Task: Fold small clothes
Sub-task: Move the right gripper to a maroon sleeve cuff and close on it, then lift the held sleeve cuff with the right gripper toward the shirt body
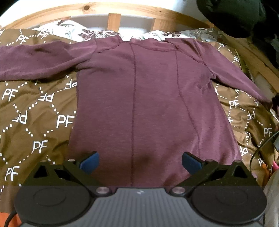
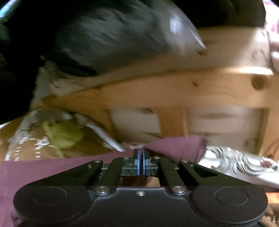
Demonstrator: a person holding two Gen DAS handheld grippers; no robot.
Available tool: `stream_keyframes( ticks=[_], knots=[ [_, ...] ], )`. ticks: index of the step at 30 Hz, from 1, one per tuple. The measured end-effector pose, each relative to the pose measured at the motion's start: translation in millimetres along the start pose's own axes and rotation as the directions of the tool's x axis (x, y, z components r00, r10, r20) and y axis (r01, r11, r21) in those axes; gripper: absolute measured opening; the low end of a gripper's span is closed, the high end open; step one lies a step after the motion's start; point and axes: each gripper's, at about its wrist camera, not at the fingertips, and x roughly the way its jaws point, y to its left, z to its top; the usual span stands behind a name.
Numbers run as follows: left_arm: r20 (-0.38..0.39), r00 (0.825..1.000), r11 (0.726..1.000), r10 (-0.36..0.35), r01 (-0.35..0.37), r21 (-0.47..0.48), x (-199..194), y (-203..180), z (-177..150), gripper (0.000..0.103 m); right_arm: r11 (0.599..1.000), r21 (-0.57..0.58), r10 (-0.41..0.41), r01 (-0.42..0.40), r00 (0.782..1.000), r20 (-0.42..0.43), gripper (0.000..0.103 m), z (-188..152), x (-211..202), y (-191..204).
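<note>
A maroon long-sleeved top (image 1: 148,90) lies flat on a brown bedspread (image 1: 34,111), collar far, both sleeves spread out to the sides. My left gripper (image 1: 140,162) is open and empty, its blue pads (image 1: 89,161) hovering over the top's near hem. In the right wrist view, my right gripper (image 2: 140,155) is shut on a fold of the same maroon fabric (image 2: 176,145), near the end of a sleeve. The right wrist view is blurred.
A wooden bed frame (image 1: 114,21) runs along the far side, and close in the right wrist view (image 2: 174,90). Floral pillows (image 1: 69,29) lie behind the collar. A dark garment (image 1: 235,15) hangs at the far right. A black cable (image 1: 258,150) lies right.
</note>
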Motion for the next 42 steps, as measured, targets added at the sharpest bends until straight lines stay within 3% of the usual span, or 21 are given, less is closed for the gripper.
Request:
stream_keyframes(
  ticks=[11,14,18,22,26,31,34,38,42],
  knots=[
    [0.012,1.0,0.999,0.013,-0.013,0.037,0.2,-6.7,-1.7,0.102,0.994,-0.071,0.087,-0.086,0.996,0.009,0.002,-2.1,-17.5,11.0],
    [0.001,1.0,0.999,0.019,-0.019,0.034,3.6,-6.1,-2.5,0.102,0.991,-0.076,0.106,-0.108,0.994,-0.024,0.003,-7.0,-18.9,14.5],
    [0.003,0.999,0.999,0.035,-0.035,0.018,7.2,-3.9,-2.6,0.102,0.992,0.078,0.111,-0.101,0.985,-0.132,0.047,-12.7,-9.3,-0.7],
    [0.012,0.999,0.999,0.051,-0.051,-0.011,10.9,1.2,-0.3,0.102,0.97,0.235,0.109,-0.064,0.977,-0.184,0.052,-12.3,0.1,-25.3],
    [-0.021,0.999,0.998,0.046,-0.047,-0.045,18.8,7.0,0.9,0.102,0.961,0.269,0.114,-0.058,0.974,-0.198,0.053,-13.6,-2.5,-32.4],
    [-0.038,0.998,0.997,0.042,-0.044,-0.058,24.9,10.1,0.5,0.102,0.96,0.227,0.222,-0.166,0.943,-0.247,0.072,-15.0,-30.2,-34.5],
    [-0.043,0.998,0.997,0.036,-0.038,-0.061,25.7,10.1,0.2,0.102,0.945,0.238,0.282,-0.222,0.925,-0.255,0.076,-16.0,-48.5,-37.0],
    [-0.037,0.999,0.998,0.038,-0.04,-0.051,22.5,8.4,-0.6,0.102,0.955,0.257,0.199,-0.147,0.961,-0.191,0.084,-13.8,-65.3,-42.5],
    [-0.019,0.999,0.998,0.047,-0.048,-0.044,18.0,6.4,-0.9,0.102,0.93,0.352,0.187,-0.11,0.963,-0.194,0.083,-11.1,-43.1,-57.0]
  ],
)
